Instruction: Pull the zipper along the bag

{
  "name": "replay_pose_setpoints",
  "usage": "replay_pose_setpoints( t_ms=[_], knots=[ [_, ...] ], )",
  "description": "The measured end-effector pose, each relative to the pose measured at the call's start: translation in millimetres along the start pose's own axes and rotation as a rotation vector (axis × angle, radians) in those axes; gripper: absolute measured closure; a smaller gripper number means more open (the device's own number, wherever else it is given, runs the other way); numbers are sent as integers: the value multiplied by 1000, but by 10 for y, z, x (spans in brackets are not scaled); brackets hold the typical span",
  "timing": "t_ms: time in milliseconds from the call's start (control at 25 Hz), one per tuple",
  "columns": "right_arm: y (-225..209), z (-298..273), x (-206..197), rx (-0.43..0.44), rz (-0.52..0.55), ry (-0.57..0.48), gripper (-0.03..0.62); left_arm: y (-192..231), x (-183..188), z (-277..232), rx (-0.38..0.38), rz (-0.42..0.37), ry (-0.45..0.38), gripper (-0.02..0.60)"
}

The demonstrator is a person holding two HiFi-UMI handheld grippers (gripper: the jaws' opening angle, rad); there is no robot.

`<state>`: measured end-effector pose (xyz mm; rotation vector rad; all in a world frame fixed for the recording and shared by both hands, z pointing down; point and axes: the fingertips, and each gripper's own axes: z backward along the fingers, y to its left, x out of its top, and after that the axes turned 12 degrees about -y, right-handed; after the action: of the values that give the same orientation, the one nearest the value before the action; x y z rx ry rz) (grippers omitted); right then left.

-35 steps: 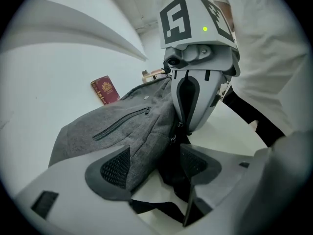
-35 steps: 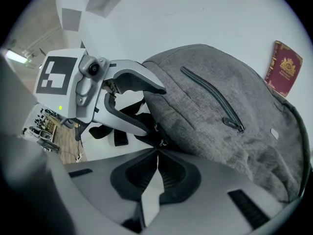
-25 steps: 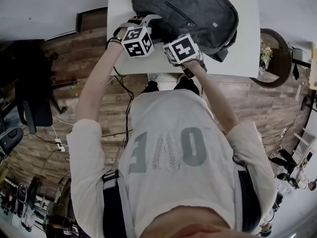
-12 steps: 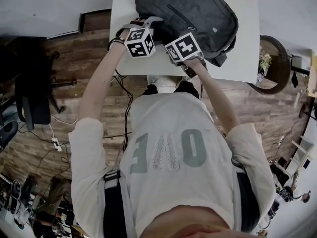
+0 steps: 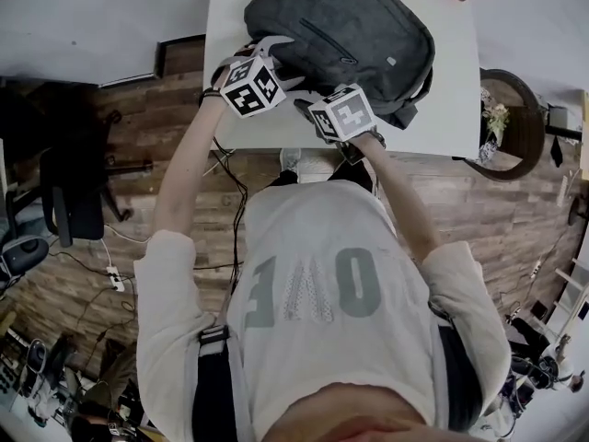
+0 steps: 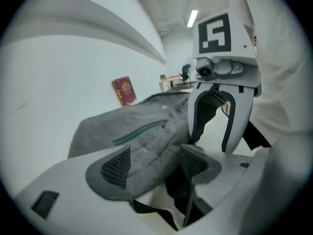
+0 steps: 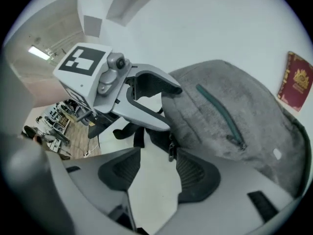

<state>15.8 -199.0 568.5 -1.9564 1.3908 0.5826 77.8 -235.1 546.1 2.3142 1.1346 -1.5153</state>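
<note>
Shifted since the earlier frame: right tool [image 7: 154, 168] backed slightly off toward the near edge of the bench [image 5: 442, 109], jaws pinched tight then, opening now. No press on anything. Zipper pull [image 7: 171, 148] dangling just at the tip of the right-hand pad, with only bare bench otherwise between the pads. Reads as a release of the pull, so probably the end of one stroke along the bag [image 5: 350, 26], or a re-grip to come.

Left tool [image 6: 156, 163] spread wide yet closed on a thick fold at the bag's near left corner, bracing it.

Bag lying flat at the far middle of the bench, grey and soft, slumped rather than stuffed. Teal pocket zipper [image 7: 220, 114] across the front closed. Dark gap beside the pull; hard to tell how much of the main zipper remains to travel.
</note>
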Motion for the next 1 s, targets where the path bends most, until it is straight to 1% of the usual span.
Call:
replay_pose_setpoints(
  t_ms=[80, 200, 280, 320, 360, 440, 480, 560, 640, 720, 880, 1000],
  knots=[
    [-93, 283, 250, -18, 13, -98, 355, 225, 294, 132, 87, 24, -76, 252],
    [-334, 776, 729, -49, 3, -294, 359, 563, 822, 379, 238, 37, -200, 253],
    [-541, 1144, 1110, -97, 2, -456, 424, 760, 1231, 569, 352, 64, -313, 267],
    [-651, 1332, 1298, -130, 6, -540, 455, 848, 1431, 670, 417, 83, -373, 309],
    [-752, 1518, 1465, -166, 15, -620, 485, 920, 1604, 771, 488, 101, -423, 373],
    [-907, 1870, 1706, -241, 54, -758, 530, 989, 1850, 943, 638, 120, -477, 485],
    [-963, 2026, 1778, -279, 82, -814, 540, 981, 1941, 1003, 705, 125, -491, 530],
    [-1061, 2276, 1834, -347, 144, -898, 549, 886, 2103, 1054, 802, 146, -531, 538],
    [-1177, 2452, 1790, -394, 185, -939, 557, 744, 2237, 1016, 874, 180, -571, 543],
    [-1306, 2567, 1655, -418, 200, -942, 563, 602, 2371, 926, 933, 187, -593, 546],
    [-1561, 2669, 1369, -441, 206, -917, 566, 485, 2476, 721, 998, 168, -548, 552],
    [-1765, 2650, 1177, -432, 175, -899, 566, 461, 2448, 598, 1016, 207, -526, 555]
  ],
)
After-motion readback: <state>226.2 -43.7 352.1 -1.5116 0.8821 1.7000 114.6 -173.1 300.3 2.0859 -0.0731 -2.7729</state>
